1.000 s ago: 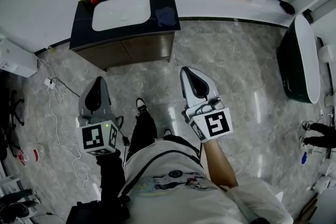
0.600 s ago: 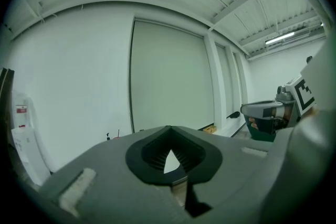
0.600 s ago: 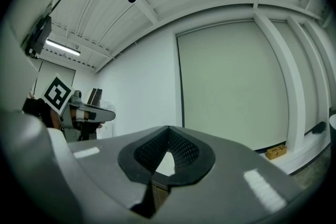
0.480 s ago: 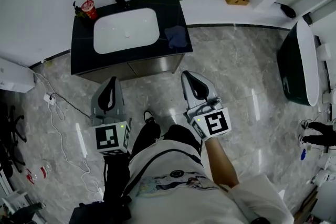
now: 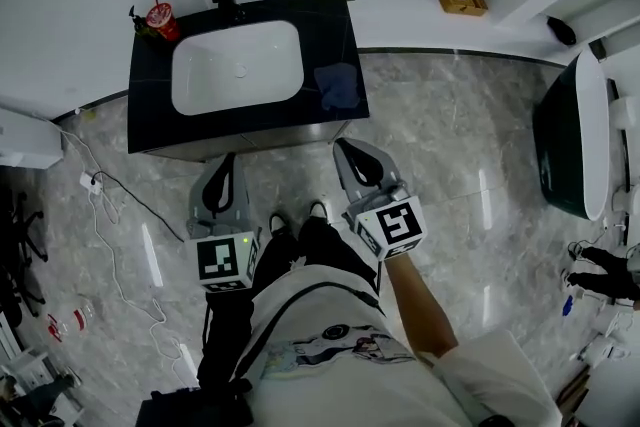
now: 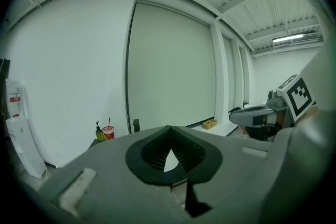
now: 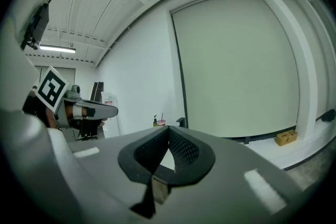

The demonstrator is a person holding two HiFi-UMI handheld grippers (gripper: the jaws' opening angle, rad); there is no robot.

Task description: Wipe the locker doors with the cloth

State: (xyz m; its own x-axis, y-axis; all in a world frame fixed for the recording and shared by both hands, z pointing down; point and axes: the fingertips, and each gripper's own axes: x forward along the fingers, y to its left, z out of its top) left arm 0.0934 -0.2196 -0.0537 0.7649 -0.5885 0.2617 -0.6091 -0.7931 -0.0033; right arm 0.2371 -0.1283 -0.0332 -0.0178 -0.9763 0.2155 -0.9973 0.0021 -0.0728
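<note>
dark blue cloth (image 5: 338, 85) is lying crumpled on the black tabletop (image 5: 330, 20), just right of the white sink (image 5: 236, 67), with nothing touching it. so i'd say the wiping hasn't started and the pickup comes first.

left claw (image 5: 228, 160) and right claw (image 5: 350, 150) both hang over the floor just short of the tabletop's near edge, pointing at it. each gripper view shows its tips pressed together with nothing between them. the right one is nearer the cloth, so it looks like the likely grabber, and it'd have to spread first.

no obvious lockers in sight, maybe the cabinet front under the tabletop. there's a red cup (image 5: 160, 17) at the far left corner, a glossy grey marble floor (image 5: 450, 135), a loose cable (image 5: 110, 190) on the left and plain white walls.
</note>
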